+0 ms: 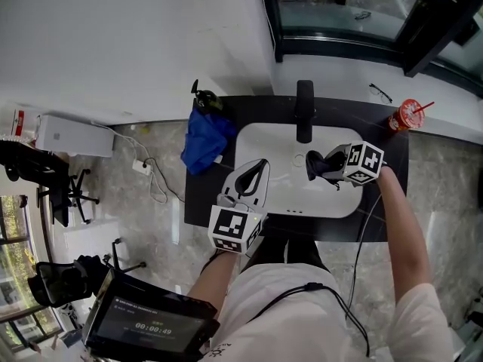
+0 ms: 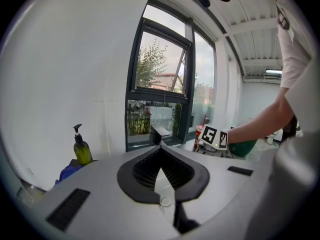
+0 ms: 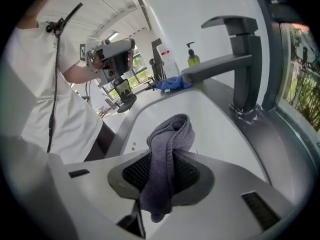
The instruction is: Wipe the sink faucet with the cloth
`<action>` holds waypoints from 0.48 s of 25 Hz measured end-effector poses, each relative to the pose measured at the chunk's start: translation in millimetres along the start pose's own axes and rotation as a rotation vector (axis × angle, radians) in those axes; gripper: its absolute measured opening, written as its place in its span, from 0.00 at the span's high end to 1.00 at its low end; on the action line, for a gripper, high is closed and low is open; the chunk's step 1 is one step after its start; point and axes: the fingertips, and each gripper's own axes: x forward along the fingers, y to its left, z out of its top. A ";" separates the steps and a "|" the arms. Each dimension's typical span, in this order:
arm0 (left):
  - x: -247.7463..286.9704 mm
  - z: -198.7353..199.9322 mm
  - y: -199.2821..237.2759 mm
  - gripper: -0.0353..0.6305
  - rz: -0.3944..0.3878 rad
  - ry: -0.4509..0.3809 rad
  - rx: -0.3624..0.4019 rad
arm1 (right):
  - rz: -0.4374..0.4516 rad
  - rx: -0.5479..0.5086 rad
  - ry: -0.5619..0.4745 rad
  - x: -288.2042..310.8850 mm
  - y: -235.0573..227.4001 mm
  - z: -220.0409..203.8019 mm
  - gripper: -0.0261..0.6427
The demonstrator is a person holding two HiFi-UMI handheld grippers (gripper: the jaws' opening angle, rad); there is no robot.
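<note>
Counter (image 1: 205, 202): dark slab under a window; it carries the white sink and a heap of blue fabric (image 1: 205, 138) at its left end.
Sink (image 1: 260, 138): white basin set in the counter, with both grippers over it.
Faucet (image 3: 235, 59): dark, upright at the back rim, with its spout reaching out over the basin. Nothing touches it.
Left gripper (image 1: 260, 166): hovers over the near left part of the basin. The jaw tips meet with nothing between them.
Right gripper (image 1: 313, 166): over the basin, just in front of the spout and angled down. Its jaws are clamped on the cloth.
Cloth (image 3: 167, 149): grey and folded, pinched between the right jaws. A rounded bulge stands out past the tips and a tail hangs at the near side. It is near the faucet but apart from it.
Step in hand: approach, by my reading. The cloth is gripped and presented toward the faucet, and wiping contact has not been made.
Next move: carry the protruding fold onto the spout or column. Hold the clamp firm, press lightly and stroke along the metal. Keep the jaw tips off the faucet so that only fabric bears on it.
</note>
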 end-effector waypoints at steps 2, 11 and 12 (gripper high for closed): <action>0.7 0.2 -1.0 0.96 -0.005 -0.002 -0.001 | -0.023 0.048 0.009 -2.6 -7.2 -7.2 0.80; 0.0 -0.6 -2.2 0.96 -0.013 0.002 0.000 | -0.369 0.155 -0.123 -54.0 -90.5 18.5 0.80; 0.3 -0.8 -2.5 0.96 -0.013 0.003 0.000 | -0.413 0.157 -0.118 -58.7 -99.9 20.6 0.80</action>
